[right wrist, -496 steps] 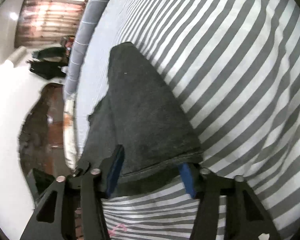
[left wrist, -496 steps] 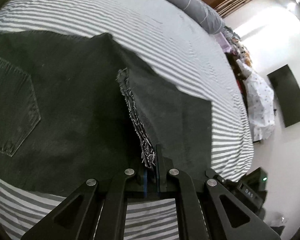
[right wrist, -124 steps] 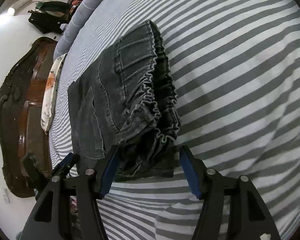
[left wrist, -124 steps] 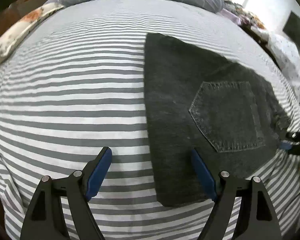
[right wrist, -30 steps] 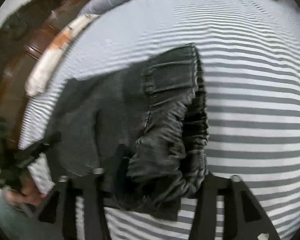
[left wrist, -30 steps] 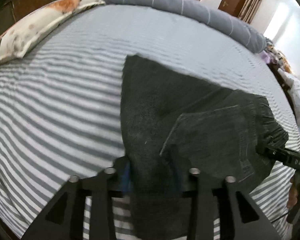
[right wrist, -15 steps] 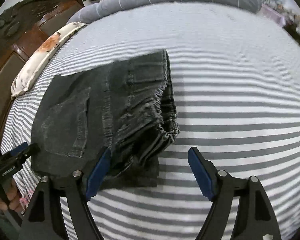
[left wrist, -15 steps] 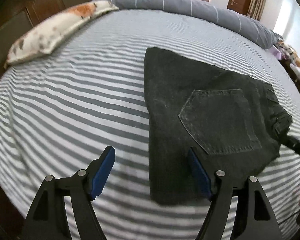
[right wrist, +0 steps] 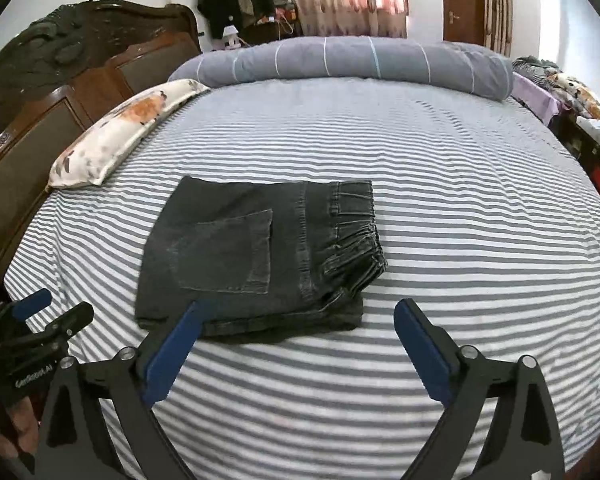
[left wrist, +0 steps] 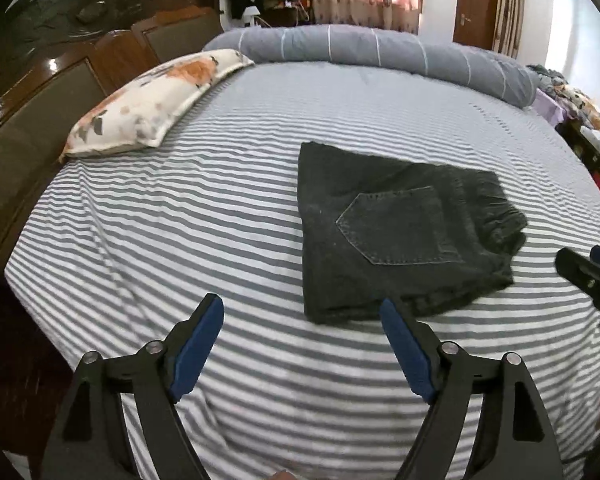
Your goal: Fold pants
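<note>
Striped grey-and-white sheet (left wrist: 204, 216) covers the whole bed, and it takes up most of both wrist views. Behind it, at about ten o'clock, stands the dark carved wooden headboard (left wrist: 80, 52). Along the far edge, at twelve o'clock, lies a long grey rolled duvet (right wrist: 340, 60) with thin pale lines. A floral pillow (left wrist: 156, 100) in cream and orange lies at an angle at the foot of the headboard, at ten to eleven o'clock.

Near the middle of the sheet lie the black denim pants (right wrist: 260, 256), folded into a flat squarish bundle, back pocket (left wrist: 400, 228) facing up. The gathered elastic waistband (right wrist: 352, 240) forms the bundle's right edge, at three o'clock of the fold. Nothing touches them; they rest free on the sheet.

Both tongs hang above the near side of the bed, pointing down towards the bundle. The left gripper (left wrist: 302, 344) is released, its jaws just having been opening, with only striped sheet between the blue pads (left wrist: 198, 344). The right gripper (right wrist: 296, 348) is likewise let go and spread wide, jaws just having been opening, nothing between them; its left pad overlaps the bundle's near edge in view but stands clear of it. Each tool shows at the edge of the other's view, held by a hand (right wrist: 20, 420).
</note>
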### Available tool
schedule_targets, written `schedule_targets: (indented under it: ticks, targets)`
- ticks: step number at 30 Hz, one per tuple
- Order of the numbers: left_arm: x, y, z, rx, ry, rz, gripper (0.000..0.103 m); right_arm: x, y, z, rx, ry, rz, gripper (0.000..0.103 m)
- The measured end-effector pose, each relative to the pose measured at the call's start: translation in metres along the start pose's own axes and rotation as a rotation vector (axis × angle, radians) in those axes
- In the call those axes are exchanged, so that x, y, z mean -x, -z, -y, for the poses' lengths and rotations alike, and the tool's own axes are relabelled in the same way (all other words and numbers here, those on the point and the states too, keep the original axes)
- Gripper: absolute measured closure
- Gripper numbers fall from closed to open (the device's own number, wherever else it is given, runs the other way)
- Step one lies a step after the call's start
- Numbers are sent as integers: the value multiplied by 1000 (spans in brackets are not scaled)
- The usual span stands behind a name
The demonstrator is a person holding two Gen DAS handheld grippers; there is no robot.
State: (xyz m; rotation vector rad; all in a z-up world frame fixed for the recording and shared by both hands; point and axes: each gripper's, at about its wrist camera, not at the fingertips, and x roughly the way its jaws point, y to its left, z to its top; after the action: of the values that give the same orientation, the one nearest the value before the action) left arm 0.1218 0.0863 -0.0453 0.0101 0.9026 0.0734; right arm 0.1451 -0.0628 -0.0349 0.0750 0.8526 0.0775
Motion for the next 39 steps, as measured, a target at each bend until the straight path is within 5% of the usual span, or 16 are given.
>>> schedule_targets:
  ticks: [13,39]
  targets:
    - [49,37,5,-7,-70,58,19,34,40,-26,57,23,11,4]
    - [64,48,23,-47,-48,77,19,46,59,-29,73,1,-27,4]
